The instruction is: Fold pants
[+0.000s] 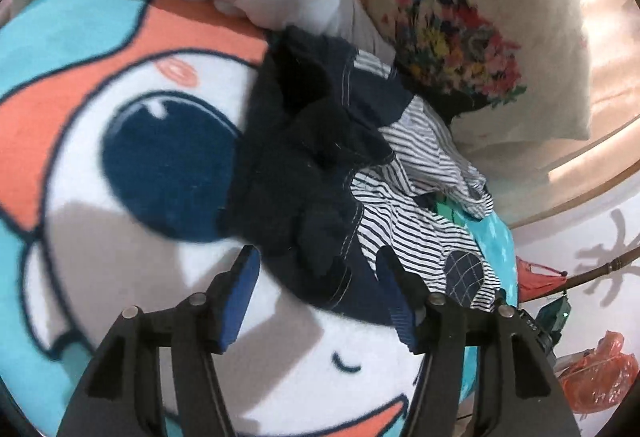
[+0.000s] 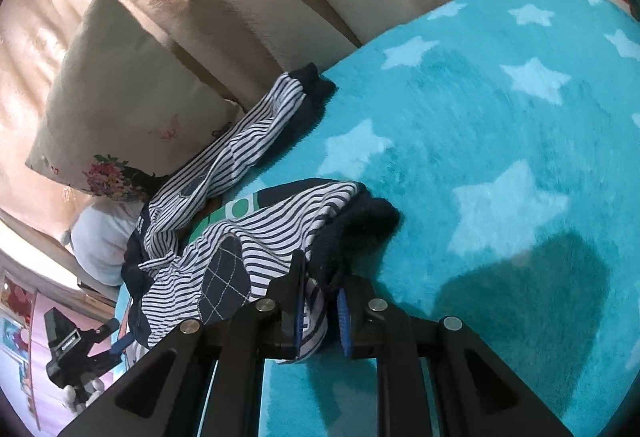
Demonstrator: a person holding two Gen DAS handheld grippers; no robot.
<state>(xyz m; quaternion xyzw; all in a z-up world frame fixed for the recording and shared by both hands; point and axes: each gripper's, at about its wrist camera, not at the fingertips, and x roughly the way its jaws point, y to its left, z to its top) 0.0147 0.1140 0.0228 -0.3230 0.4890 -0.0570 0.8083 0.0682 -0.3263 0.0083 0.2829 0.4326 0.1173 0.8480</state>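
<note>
Striped navy-and-white pants (image 2: 224, 237) lie crumpled on the turquoise blanket (image 2: 500, 141), one leg reaching toward the floral pillow (image 2: 116, 97). Beside that pillow their dark waistband bunches, folds hiding its shape. The right gripper (image 2: 320, 301) pinches a leg cuff. The left gripper (image 1: 316, 289) hangs spread apart over the dark fabric, grasping nothing.

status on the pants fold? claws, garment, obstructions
Right claw shut on striped pants at cuff. Left claw open over navy waistband, empty. Pants crumpled on blanket. Floral pillow alongside.
</note>
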